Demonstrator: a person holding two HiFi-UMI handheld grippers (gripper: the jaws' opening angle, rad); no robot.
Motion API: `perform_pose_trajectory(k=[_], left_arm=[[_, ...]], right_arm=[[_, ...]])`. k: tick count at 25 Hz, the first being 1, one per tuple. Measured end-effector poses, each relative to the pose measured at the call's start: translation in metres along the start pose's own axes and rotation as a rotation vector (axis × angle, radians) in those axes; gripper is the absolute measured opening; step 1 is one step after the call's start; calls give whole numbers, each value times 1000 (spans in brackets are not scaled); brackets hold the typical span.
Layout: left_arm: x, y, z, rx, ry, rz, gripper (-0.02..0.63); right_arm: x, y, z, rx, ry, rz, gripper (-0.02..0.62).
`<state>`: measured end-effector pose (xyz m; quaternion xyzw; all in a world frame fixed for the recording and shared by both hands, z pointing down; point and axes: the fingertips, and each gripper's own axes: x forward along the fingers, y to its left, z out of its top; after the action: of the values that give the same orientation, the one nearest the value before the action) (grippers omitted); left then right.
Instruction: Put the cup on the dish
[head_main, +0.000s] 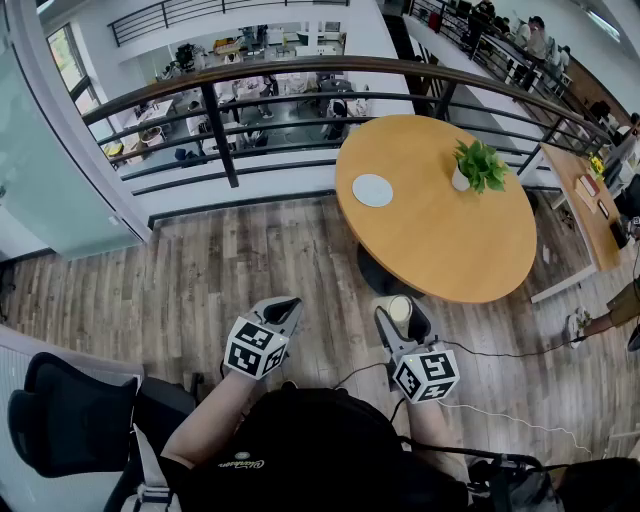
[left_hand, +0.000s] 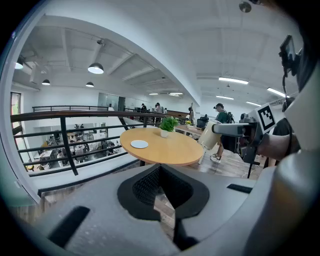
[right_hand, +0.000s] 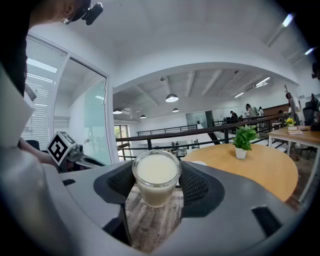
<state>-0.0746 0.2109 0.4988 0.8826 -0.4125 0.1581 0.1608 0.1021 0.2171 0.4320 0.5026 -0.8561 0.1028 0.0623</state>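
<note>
A clear cup (right_hand: 156, 179) full of a milky liquid sits between the black pads of my right gripper (right_hand: 156, 192), which is shut on it and holds it upright above the wooden floor. In the head view the cup (head_main: 399, 309) and right gripper (head_main: 403, 320) hang just short of the round wooden table (head_main: 450, 235). The white dish (head_main: 372, 190) lies on the table's far left part, well ahead of the cup. My left gripper (head_main: 284, 309) is level with the right one, jaws together and empty. Its own view shows the dish (left_hand: 139, 144) and the held cup (left_hand: 210, 136).
A potted green plant (head_main: 478, 165) stands on the table to the right of the dish. A black railing (head_main: 220, 130) runs behind the table, over a lower floor. A black chair (head_main: 70, 425) is at the lower left. Another desk (head_main: 585, 200) and a person's foot (head_main: 578, 325) are at the right.
</note>
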Motion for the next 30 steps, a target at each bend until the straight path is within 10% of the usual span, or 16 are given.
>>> perform_pose_trajectory(k=[30], left_arm=[[53,-50,33,27,-4,11,0]], right_arm=[[3,-29,3,1,-7,106,268]])
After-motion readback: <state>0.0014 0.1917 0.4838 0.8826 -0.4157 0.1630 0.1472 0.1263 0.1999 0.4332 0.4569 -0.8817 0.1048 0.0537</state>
